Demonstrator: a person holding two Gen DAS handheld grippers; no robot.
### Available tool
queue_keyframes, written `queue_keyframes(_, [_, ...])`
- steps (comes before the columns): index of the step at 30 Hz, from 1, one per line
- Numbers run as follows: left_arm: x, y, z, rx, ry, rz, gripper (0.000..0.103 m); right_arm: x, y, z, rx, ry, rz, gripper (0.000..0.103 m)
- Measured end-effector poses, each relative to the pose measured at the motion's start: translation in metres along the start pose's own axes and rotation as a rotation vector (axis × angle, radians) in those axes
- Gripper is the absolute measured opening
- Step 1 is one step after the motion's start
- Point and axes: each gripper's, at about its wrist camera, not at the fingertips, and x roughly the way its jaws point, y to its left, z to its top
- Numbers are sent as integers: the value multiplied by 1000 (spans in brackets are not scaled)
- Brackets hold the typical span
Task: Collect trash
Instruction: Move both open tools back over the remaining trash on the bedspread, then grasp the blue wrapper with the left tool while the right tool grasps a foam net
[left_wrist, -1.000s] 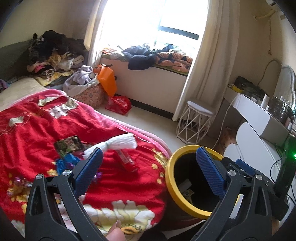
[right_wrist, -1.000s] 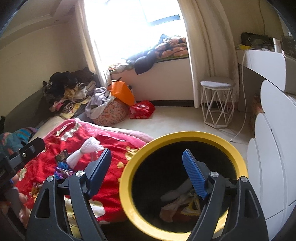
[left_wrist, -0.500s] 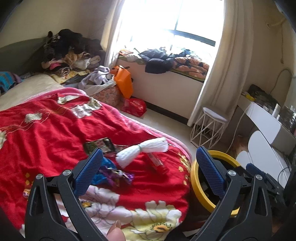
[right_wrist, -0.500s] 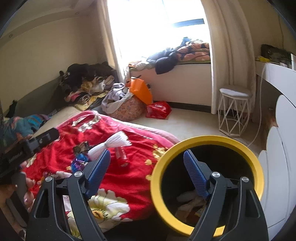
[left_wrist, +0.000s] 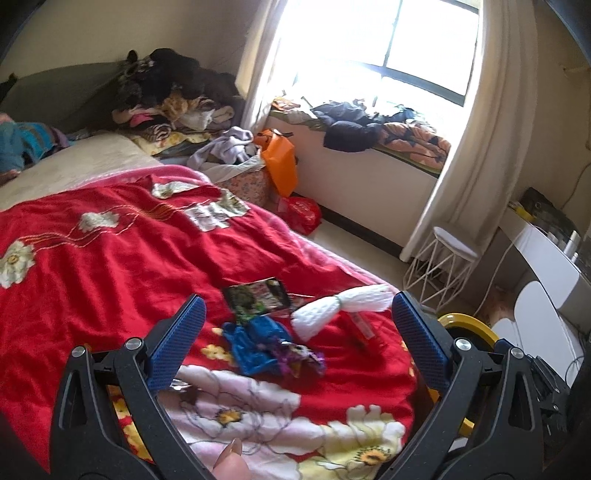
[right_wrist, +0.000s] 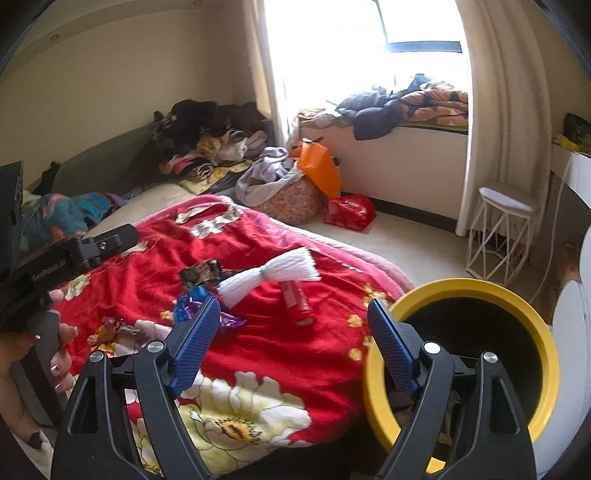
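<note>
Trash lies near the corner of the red flowered blanket (left_wrist: 110, 251): a white foam net (left_wrist: 343, 304) (right_wrist: 269, 277), a dark snack packet (left_wrist: 256, 295) (right_wrist: 201, 273), a blue wrapper (left_wrist: 255, 339) with a purple one (left_wrist: 299, 352) beside it, and a red tube (right_wrist: 297, 302). A yellow-rimmed black bin (right_wrist: 476, 291) (left_wrist: 469, 326) stands by the bed corner with scraps inside. My left gripper (left_wrist: 295, 325) hovers open above the wrappers. My right gripper (right_wrist: 293, 321) is open too, between the blanket and the bin, with nothing between its fingers.
A white wire stool (right_wrist: 502, 229) stands by the curtain. A red bag (right_wrist: 349, 214), an orange bag (right_wrist: 321, 170) and a floral basket of clothes (right_wrist: 291, 201) sit on the floor past the bed. Clothes pile up at the headboard (left_wrist: 166, 96). White furniture (left_wrist: 546, 254) stands on the right.
Both grippers have swung left, away from the bin and over the blanket. The bin has slid to the right edge of the left wrist view. Both stayed open.
</note>
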Motion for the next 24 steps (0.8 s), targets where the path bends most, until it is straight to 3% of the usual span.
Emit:
queue_keyframes(13, [34, 63, -3, -94, 71, 54, 93, 54, 12, 22, -27, 17, 9, 79])
queue_keyframes(24, [98, 87, -7, -186, 215, -28, 92, 119, -4, 36, 31, 66, -22, 79])
